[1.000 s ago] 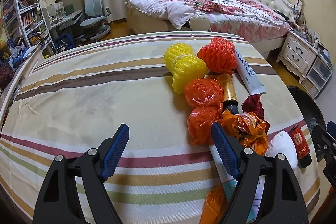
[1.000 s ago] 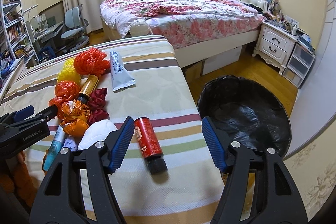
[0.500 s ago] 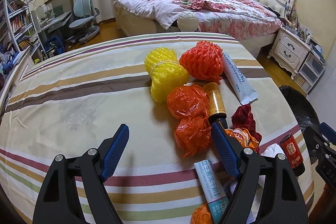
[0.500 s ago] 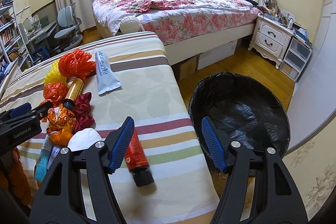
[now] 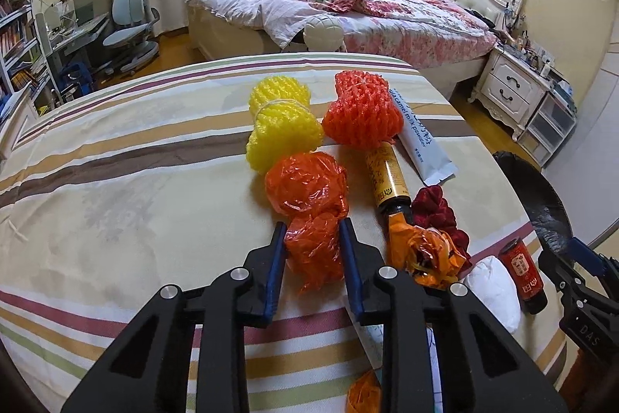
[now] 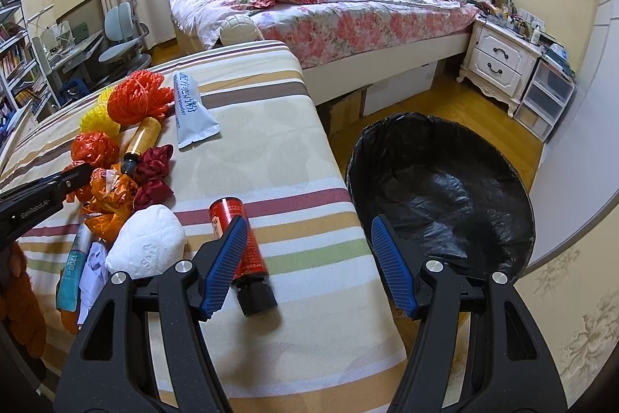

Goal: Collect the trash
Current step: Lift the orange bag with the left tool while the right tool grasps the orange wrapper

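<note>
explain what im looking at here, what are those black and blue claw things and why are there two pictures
Those are hand-held tongs: a person holds one in each hand, and each carries a wide-angle camera looking along its two fingers. So you get one picture per hand.

The left tongs are closed on a crumpled orange plastic bag lying on the striped table. The right tongs are open, holding nothing, above the table edge near a red tube and a black-lined trash bin on the floor.

Also on the table: yellow foam netting, orange foam netting, a gold bottle, a white sachet, a dark red scrunchie and a white mask.
</note>
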Tool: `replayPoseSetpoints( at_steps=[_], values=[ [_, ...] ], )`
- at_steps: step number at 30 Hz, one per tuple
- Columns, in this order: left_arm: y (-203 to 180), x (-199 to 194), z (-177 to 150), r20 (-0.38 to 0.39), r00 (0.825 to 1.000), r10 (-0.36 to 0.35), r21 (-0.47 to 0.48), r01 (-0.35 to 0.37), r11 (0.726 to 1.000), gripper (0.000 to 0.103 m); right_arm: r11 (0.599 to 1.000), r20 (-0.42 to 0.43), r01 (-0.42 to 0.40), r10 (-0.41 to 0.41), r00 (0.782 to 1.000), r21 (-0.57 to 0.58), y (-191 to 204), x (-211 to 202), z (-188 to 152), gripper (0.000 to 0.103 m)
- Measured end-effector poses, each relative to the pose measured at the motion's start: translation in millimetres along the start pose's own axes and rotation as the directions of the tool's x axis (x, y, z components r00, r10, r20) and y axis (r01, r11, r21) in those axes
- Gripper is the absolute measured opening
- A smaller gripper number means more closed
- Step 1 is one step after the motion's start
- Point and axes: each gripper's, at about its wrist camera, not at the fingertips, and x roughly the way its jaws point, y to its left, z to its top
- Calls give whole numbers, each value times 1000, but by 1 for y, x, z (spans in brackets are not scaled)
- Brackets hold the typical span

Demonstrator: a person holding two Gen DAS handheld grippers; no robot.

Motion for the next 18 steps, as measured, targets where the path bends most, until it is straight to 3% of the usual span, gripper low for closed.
replayPoseSetpoints(
  at_steps=[8,18],
  values=[
    [15,-26,-14,21,1000,-1,-30,2,1000,28,999,22,-39,39,999,-32,21,-10,5,65],
    [55,-37,-31,17,999,45,-92,-44,995,28,977,11,-141,144,989,-160,88,-11,11,65]
  ],
)
